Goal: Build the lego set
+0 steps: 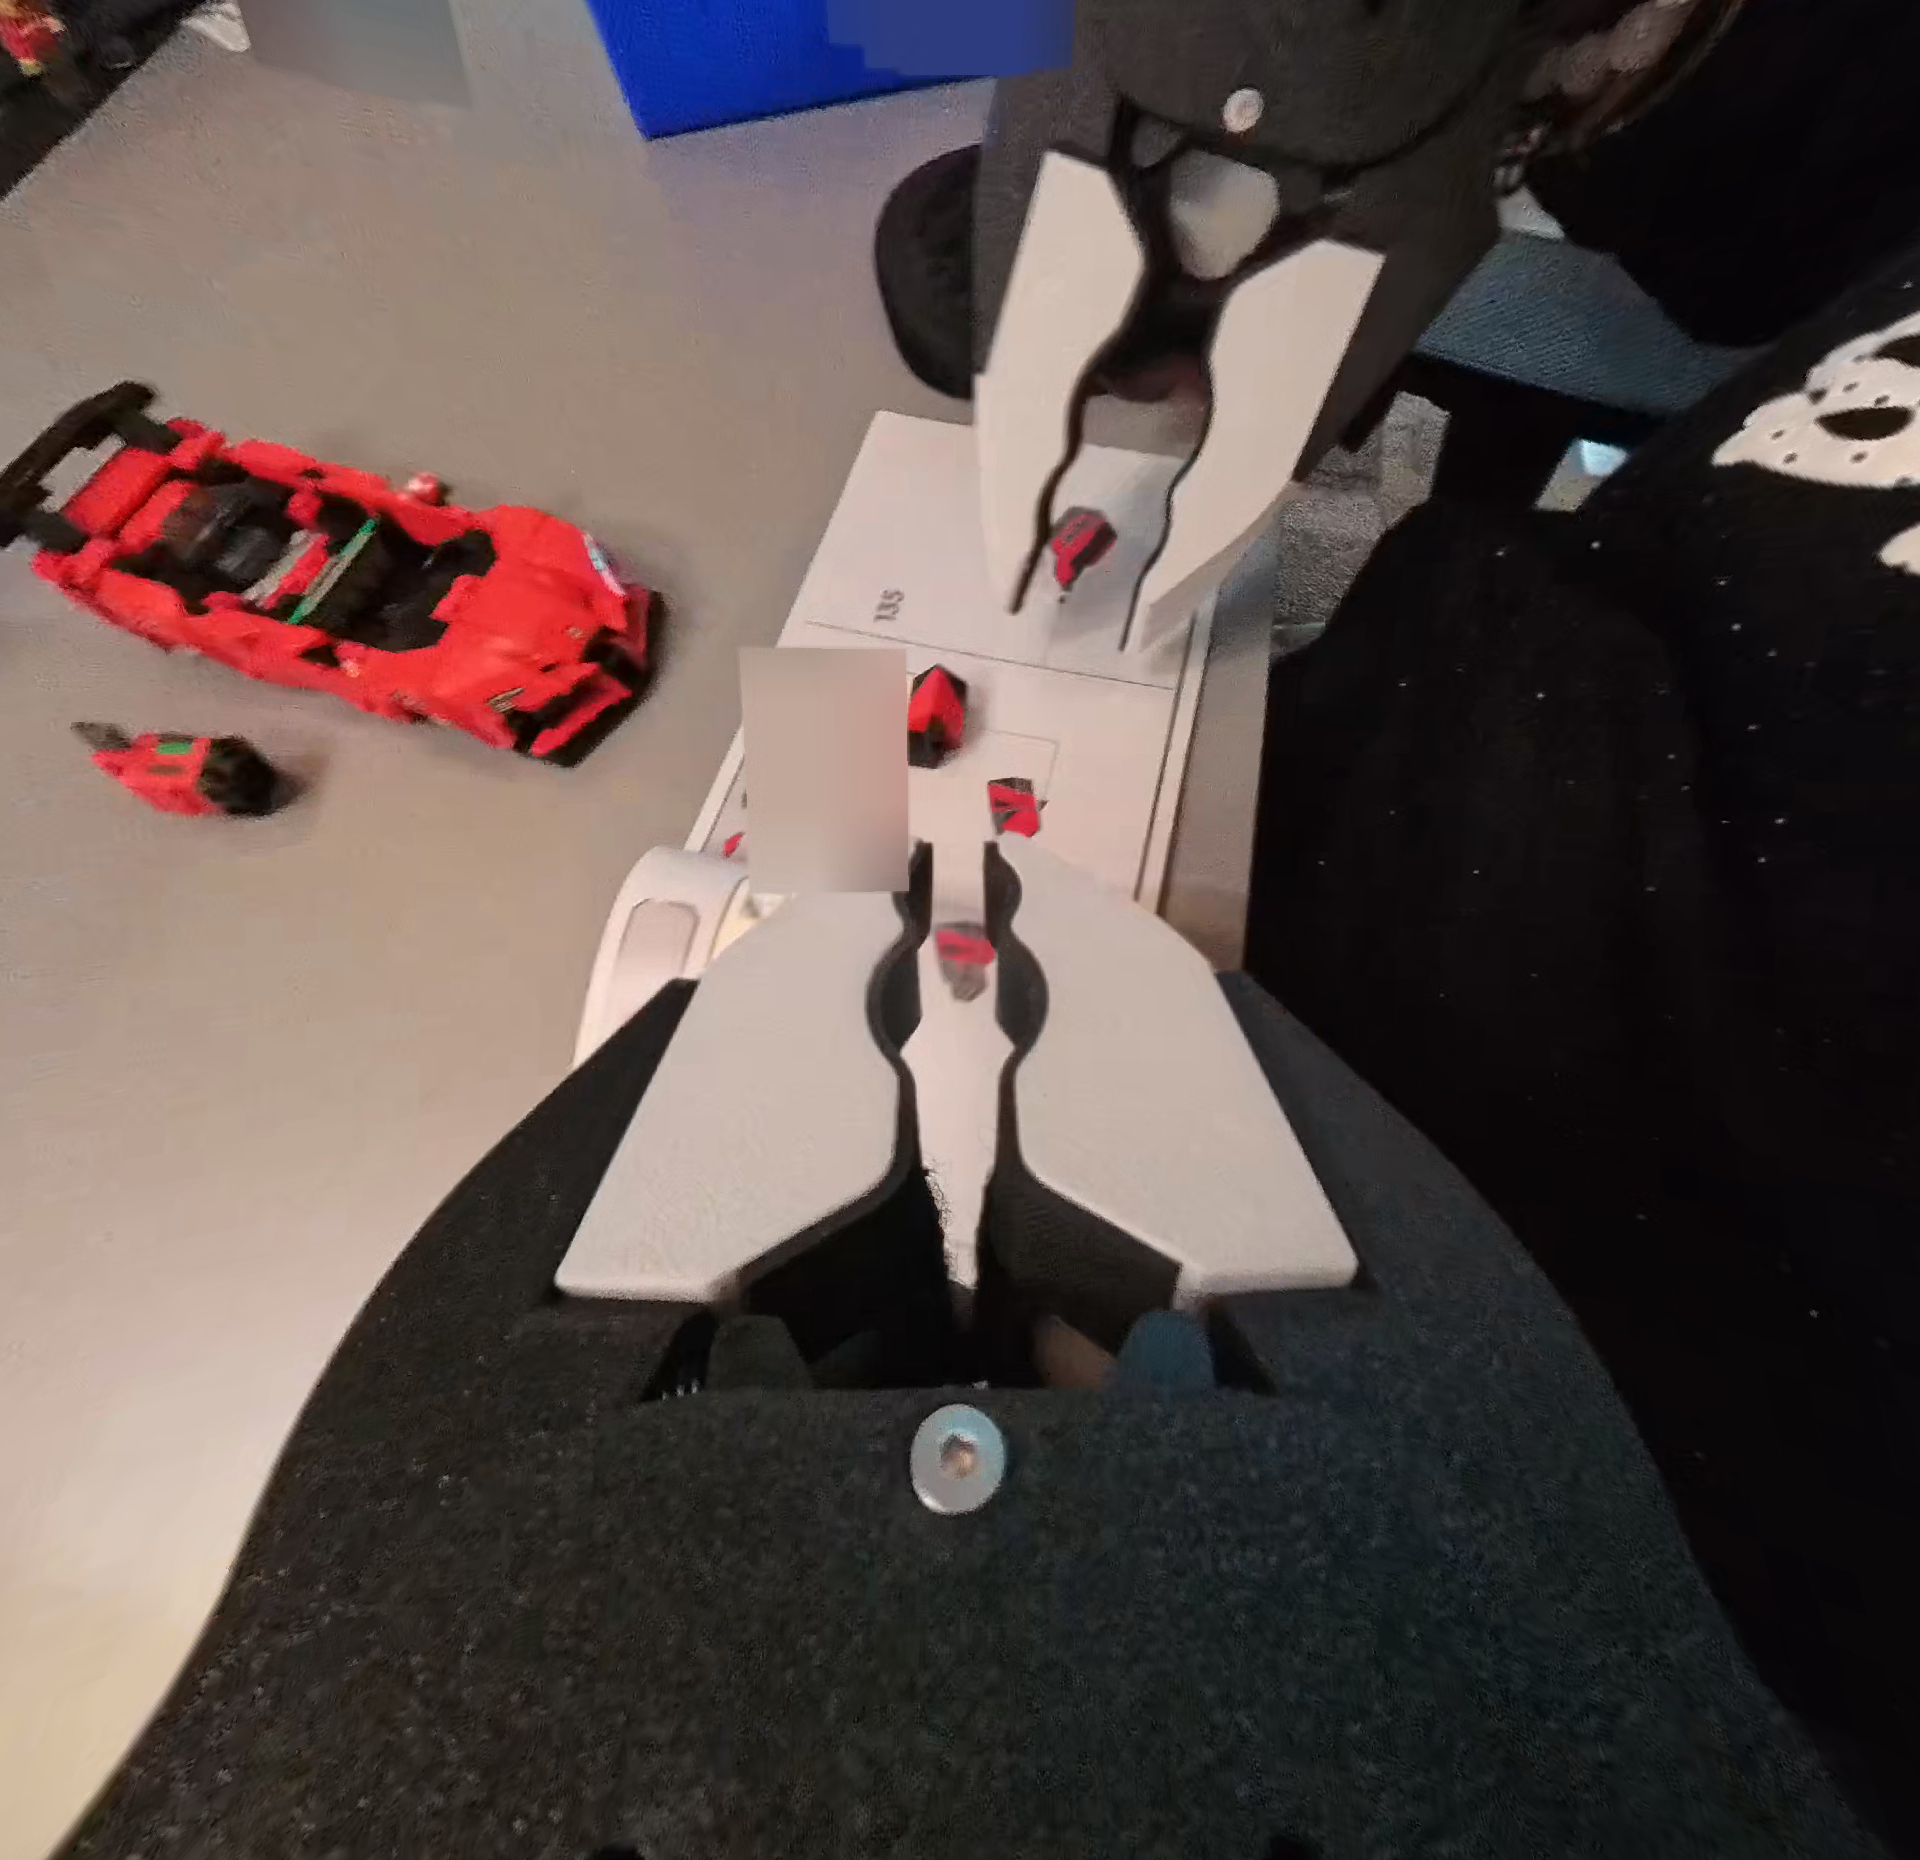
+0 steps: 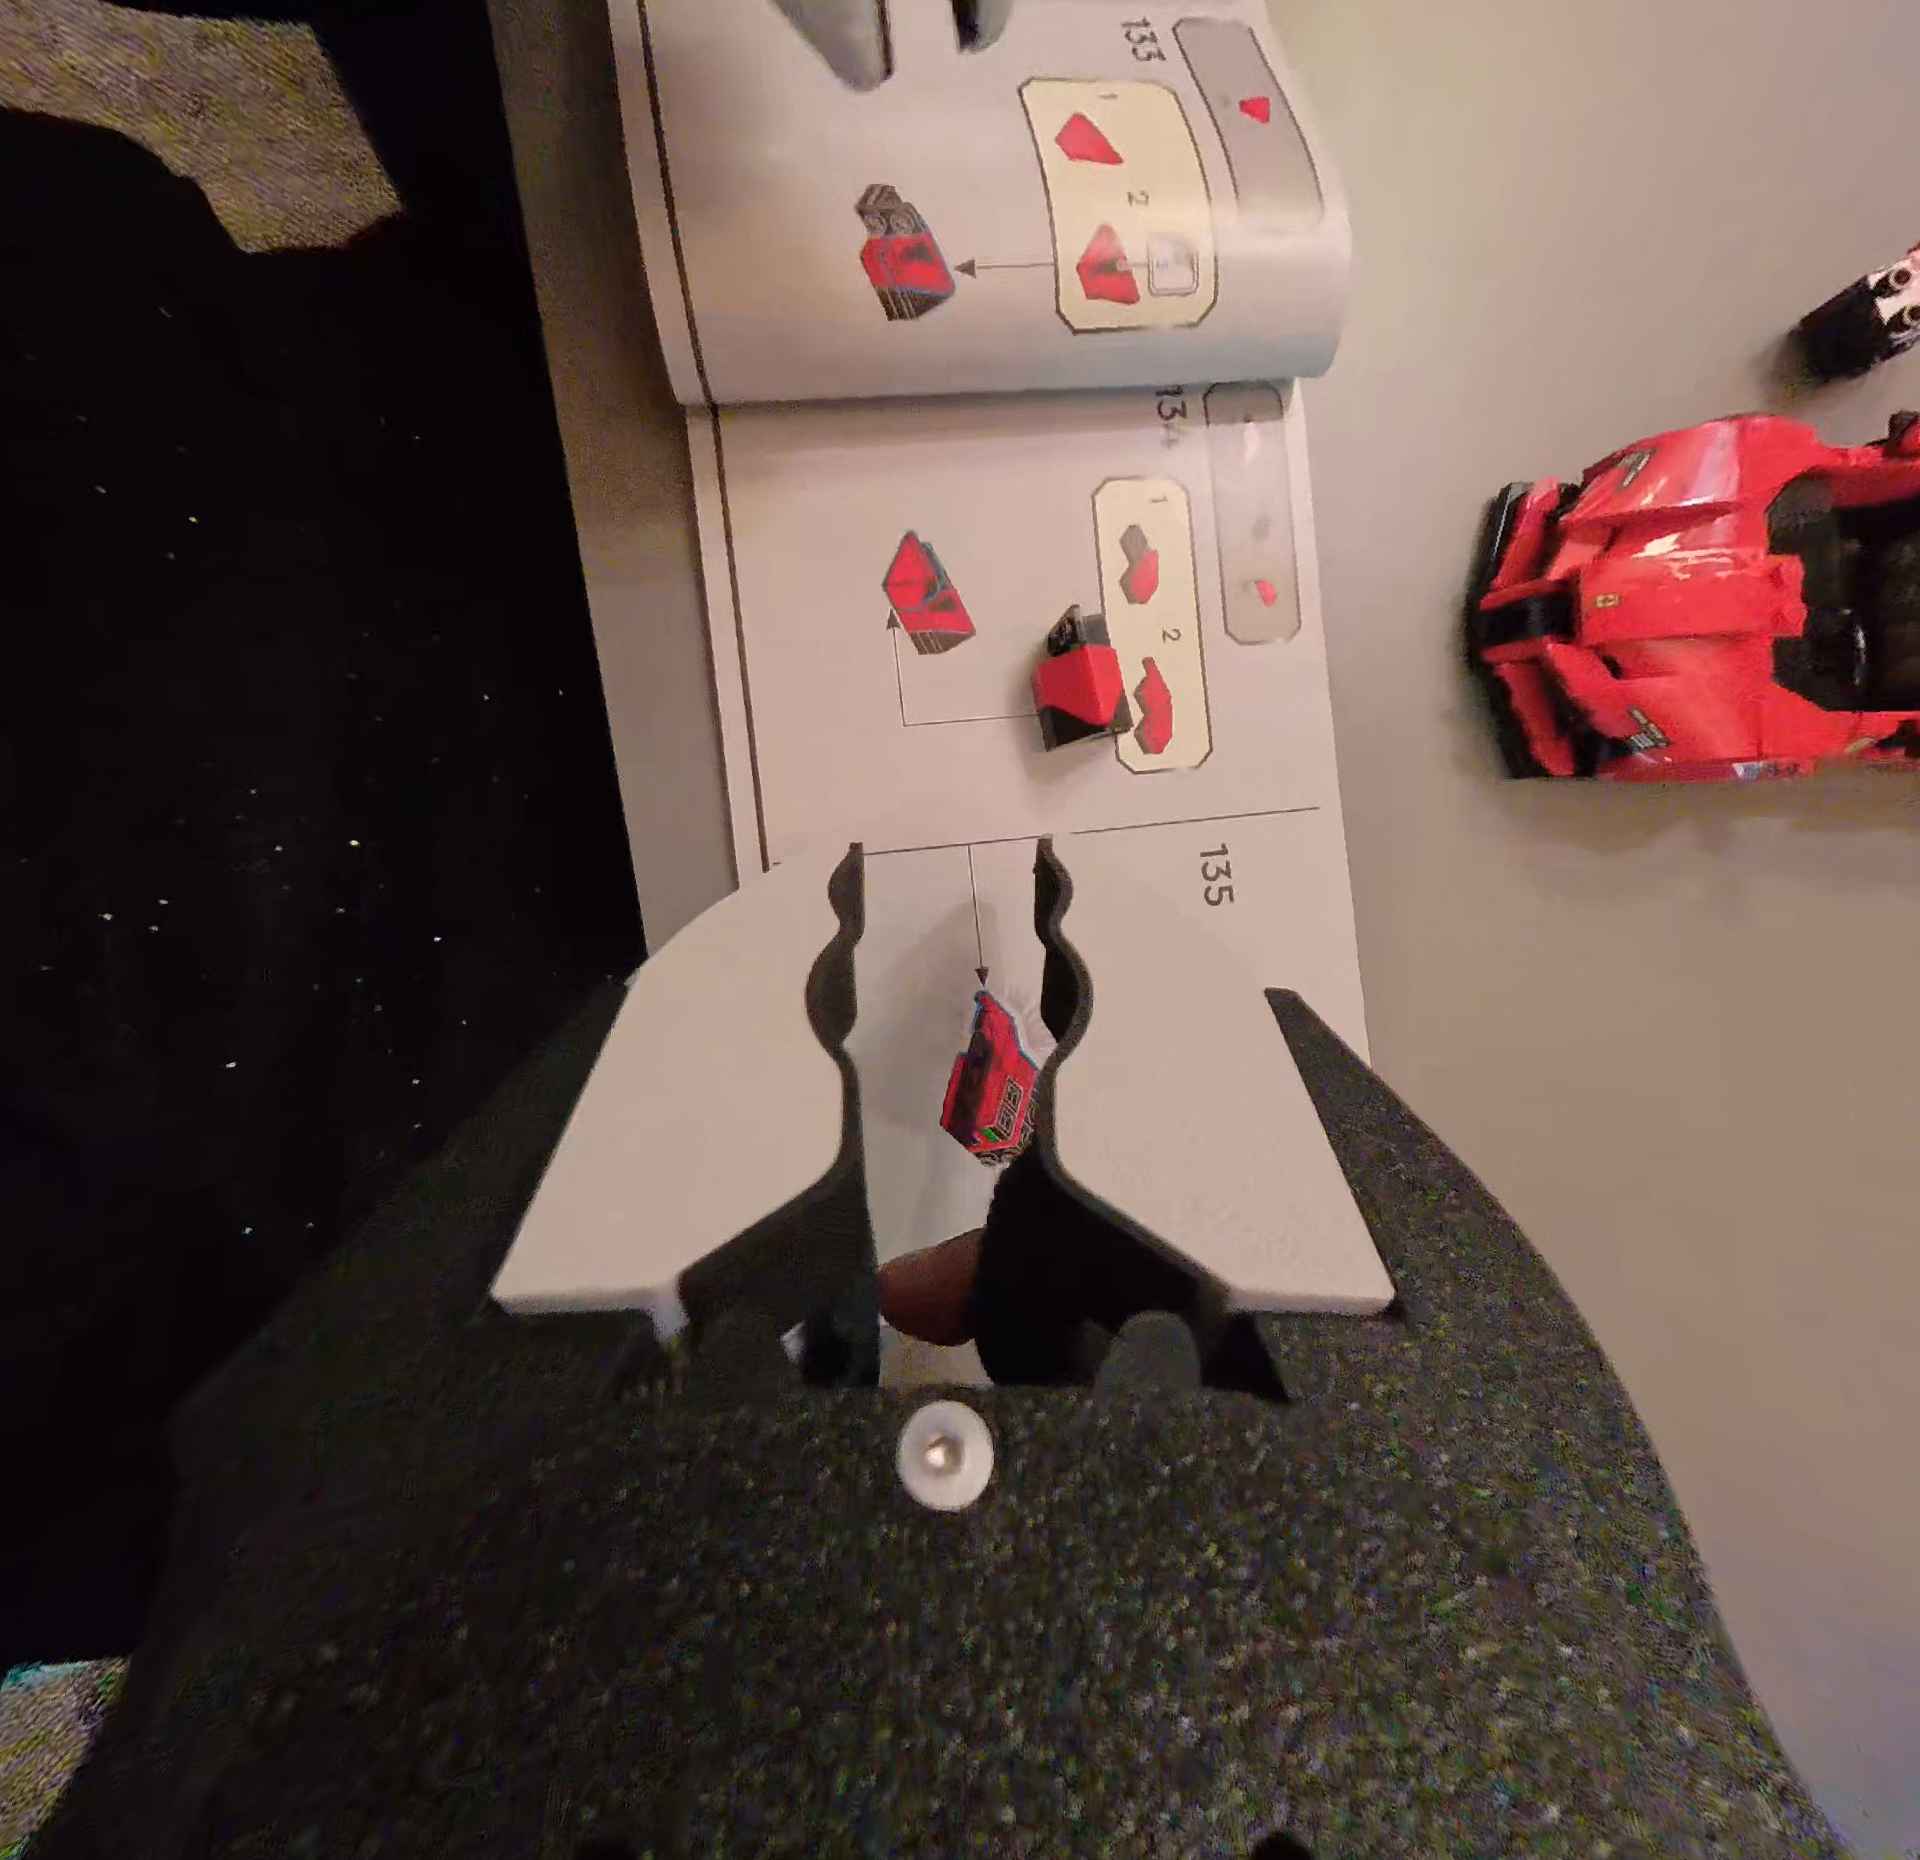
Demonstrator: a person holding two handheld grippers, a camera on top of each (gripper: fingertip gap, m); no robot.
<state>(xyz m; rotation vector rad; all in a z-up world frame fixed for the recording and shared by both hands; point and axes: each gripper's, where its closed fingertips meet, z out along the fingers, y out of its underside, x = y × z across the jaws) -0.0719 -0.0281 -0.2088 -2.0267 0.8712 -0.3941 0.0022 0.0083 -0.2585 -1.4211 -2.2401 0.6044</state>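
While 2 grippers are held over the open booklet (image 2: 935, 480), left gripper (image 1: 954, 854) is seen w/ jaws narrowly apart, right gripper (image 2: 951, 854) spread wider; nothing is pinched. 1 red car (image 1: 343, 605), blocky w/ black parts, is parked on the smooth grey table (image 1: 312, 1083). 1 small red/black sub-build (image 2: 1081, 693) is set on the page, another (image 1: 182, 771) beside the car.

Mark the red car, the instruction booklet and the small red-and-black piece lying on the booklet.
red car (image 1: 343, 605): left wrist view, on its roof area.
instruction booklet (image 2: 831, 771): right wrist view, on bare page.
small red-and-black piece (image 2: 1081, 693): right wrist view, on its red top.
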